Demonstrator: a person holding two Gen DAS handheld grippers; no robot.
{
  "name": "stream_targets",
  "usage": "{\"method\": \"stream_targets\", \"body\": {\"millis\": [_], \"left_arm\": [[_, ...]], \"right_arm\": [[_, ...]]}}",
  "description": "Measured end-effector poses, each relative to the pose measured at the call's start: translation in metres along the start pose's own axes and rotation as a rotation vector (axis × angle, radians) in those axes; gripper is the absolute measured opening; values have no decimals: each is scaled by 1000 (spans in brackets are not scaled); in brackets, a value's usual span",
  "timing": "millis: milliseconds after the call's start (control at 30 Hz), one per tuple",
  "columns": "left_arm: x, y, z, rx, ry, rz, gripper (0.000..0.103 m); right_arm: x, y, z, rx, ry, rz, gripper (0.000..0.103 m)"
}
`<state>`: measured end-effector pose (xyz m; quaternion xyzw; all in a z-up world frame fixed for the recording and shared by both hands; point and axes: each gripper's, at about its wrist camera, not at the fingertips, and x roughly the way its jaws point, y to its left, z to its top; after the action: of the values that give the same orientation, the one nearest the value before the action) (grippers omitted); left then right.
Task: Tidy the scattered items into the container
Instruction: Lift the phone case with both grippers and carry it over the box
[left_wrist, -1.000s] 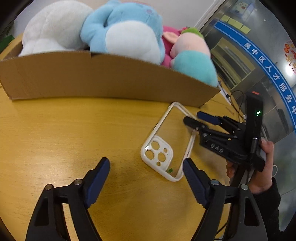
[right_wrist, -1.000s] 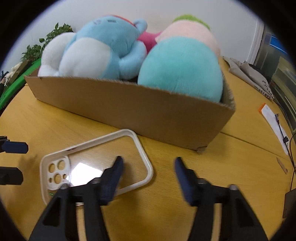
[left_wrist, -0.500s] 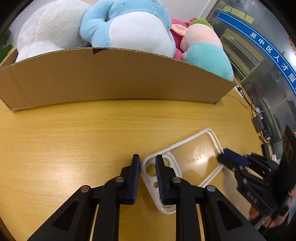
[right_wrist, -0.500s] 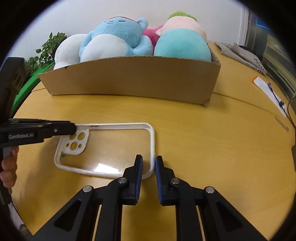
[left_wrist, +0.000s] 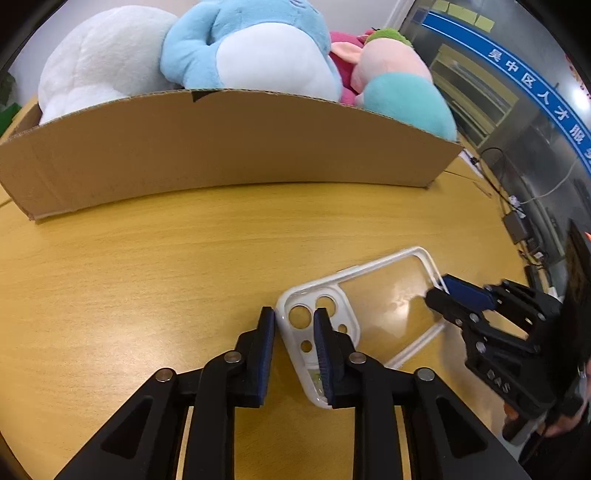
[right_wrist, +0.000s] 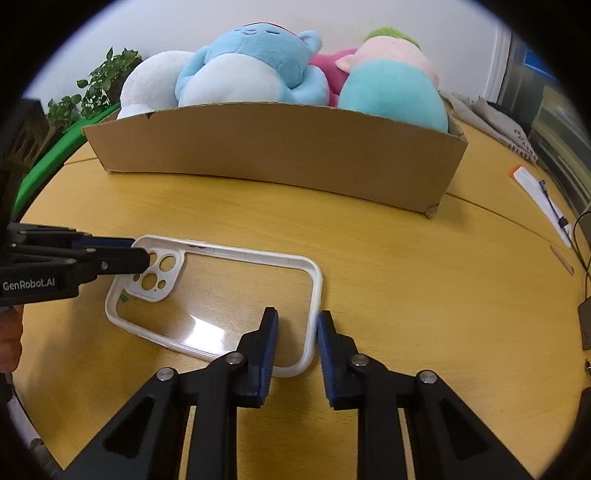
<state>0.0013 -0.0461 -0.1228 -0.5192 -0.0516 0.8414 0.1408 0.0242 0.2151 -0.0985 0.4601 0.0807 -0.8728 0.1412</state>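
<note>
A clear phone case with a white rim lies on the wooden table in front of the cardboard box. My left gripper is nearly shut with its fingers either side of the case's camera-end rim; it also shows in the right wrist view. My right gripper is nearly shut with its fingers either side of the opposite end's rim; it also shows in the left wrist view. The case rests on the table.
The box holds several plush toys: white, blue, pink and teal. Papers and a pen lie on the table at the right. Cables run by the table's far right edge. A plant stands behind.
Both grippers closed from wide open a second ago to a narrow gap around the case's two ends. In the last half second both gaps widened slightly and the views drew back a little.
</note>
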Motion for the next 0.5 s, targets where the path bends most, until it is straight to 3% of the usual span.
{"method": "stream_targets", "body": {"millis": [100,267,500], "left_arm": [[-7,13,2,-25,-22,16,8],[-47,17,20,-1,-130,30,7],[-108,25,92,48,-291,2,7]], "right_arm": [[-5,3,-5,-1,-14,12,7],[-26,13,5,12,-88,23,7],[-78,7,72,48,-308,20,7]]}}
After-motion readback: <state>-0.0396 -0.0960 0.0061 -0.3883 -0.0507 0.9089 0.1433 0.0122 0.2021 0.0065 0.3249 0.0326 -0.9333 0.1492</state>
